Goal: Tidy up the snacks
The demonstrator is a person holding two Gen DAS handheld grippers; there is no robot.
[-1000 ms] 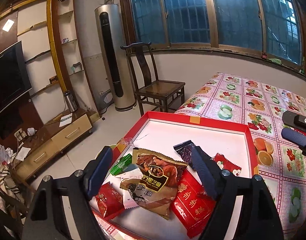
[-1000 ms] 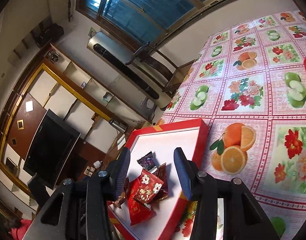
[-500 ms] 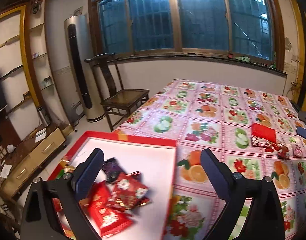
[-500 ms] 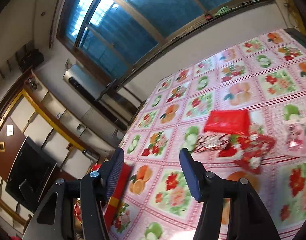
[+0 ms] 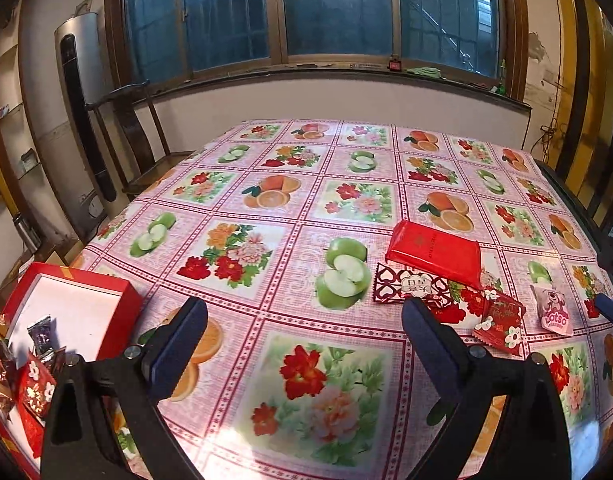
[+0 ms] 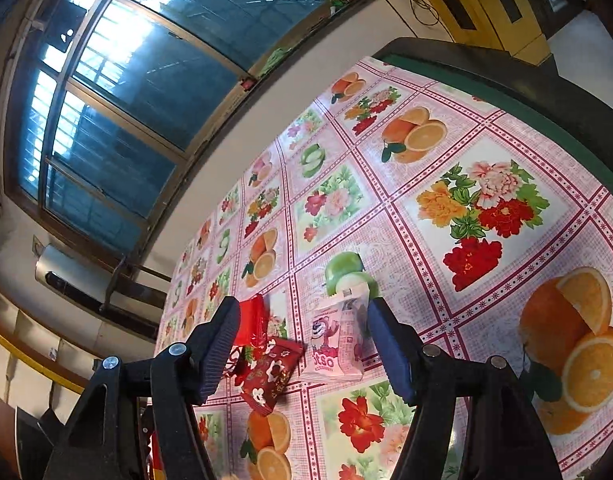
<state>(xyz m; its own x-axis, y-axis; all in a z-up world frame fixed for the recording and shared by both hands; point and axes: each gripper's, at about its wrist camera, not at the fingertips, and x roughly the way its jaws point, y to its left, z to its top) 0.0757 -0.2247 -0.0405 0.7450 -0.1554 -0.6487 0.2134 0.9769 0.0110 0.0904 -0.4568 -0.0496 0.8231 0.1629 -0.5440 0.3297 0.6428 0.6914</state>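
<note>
In the left wrist view, the left gripper (image 5: 302, 336) stood with its jaws spread wide and nothing between them, only the glossy pink tablecloth printed with fruit and flower squares (image 5: 346, 200) showing in the gap. Its jaws had just been opening.

At the lower left of that frame sat the shallow red cardboard box with a white floor (image 5: 86, 300), a few small red and dark snack packets (image 5: 36, 380) heaped in its near corner. At the right of the frame a loose cluster of snacks lay on the cloth: a flat glossy red pouch (image 5: 434, 252), a dark red wrapper with a heart cut-out pattern and a white label (image 5: 410, 288) just below and touching it, a small red packet with white flowers (image 5: 500, 324) further right, and a pale pink packet printed with a cartoon bear (image 5: 550, 308) near the right edge.

In the right wrist view, the right gripper (image 6: 304, 344) was partly open, its jaws having just been opening, and gripped nothing. Beyond its fingertips, at lower centre, lay the pink bear packet (image 6: 338, 344) near the right finger and the red flowered packet (image 6: 270, 372) beside it toward the left finger, neither touched by the pads. The red pouch (image 6: 252, 318) showed behind the left finger.
</note>
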